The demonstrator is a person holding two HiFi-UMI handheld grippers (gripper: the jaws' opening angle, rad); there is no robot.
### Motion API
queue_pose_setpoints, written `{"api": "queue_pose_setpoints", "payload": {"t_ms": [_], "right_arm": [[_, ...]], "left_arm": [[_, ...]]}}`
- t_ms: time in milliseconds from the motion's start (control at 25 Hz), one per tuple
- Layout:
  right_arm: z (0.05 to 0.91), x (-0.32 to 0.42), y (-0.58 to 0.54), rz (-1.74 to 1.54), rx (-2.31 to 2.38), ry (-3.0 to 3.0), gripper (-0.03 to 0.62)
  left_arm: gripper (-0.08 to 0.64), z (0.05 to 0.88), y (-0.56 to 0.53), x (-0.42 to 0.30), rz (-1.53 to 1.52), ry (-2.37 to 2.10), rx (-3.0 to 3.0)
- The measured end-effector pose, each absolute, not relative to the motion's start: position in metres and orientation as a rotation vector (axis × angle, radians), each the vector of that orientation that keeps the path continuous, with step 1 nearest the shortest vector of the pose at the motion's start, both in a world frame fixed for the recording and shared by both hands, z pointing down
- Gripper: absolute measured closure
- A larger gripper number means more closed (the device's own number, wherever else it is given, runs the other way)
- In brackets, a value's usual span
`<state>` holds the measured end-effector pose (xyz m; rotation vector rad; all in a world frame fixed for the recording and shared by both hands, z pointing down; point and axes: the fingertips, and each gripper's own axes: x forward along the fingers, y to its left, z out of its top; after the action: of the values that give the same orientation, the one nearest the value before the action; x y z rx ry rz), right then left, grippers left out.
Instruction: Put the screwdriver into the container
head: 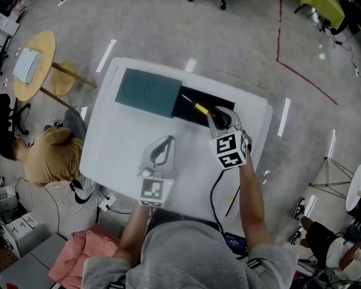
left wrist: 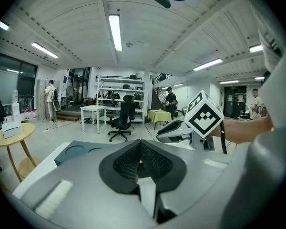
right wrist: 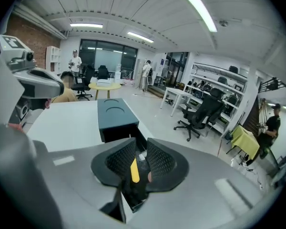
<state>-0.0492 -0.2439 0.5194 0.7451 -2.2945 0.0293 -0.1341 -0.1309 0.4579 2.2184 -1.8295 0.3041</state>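
Note:
A black open container (head: 189, 106) lies at the far side of the white table (head: 120, 155), beside a dark teal lid (head: 149, 93). My right gripper (head: 216, 115) is shut on the screwdriver (head: 199, 108), whose yellow and black handle sticks out over the container's right part. In the right gripper view the screwdriver (right wrist: 134, 170) sits between the pads, above the container (right wrist: 118, 131) and near the lid (right wrist: 115, 113). My left gripper (head: 166, 139) hovers over the middle of the table with its jaws together and nothing in them. In the left gripper view the left gripper (left wrist: 140, 146) faces the right gripper (left wrist: 181, 130).
A person in a tan shirt (head: 47, 155) sits at the table's left edge. A round wooden side table (head: 35, 65) stands beyond them. A pink cloth (head: 78, 254) lies near my left side, a cable (head: 215, 191) trails off the table's near edge, and a tripod (head: 337, 173) stands at the right.

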Motion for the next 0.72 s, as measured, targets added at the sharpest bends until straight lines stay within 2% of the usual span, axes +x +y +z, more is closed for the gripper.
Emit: {"api": "queue_pose_setpoints", "payload": {"t_ms": [720], "right_arm": [[0.407,0.042,-0.161,0.176,1.299,-2.484,0.534]], "left_arm": [[0.549,0.389,-0.093,-0.082,0.237,-1.737,2.471]]}}
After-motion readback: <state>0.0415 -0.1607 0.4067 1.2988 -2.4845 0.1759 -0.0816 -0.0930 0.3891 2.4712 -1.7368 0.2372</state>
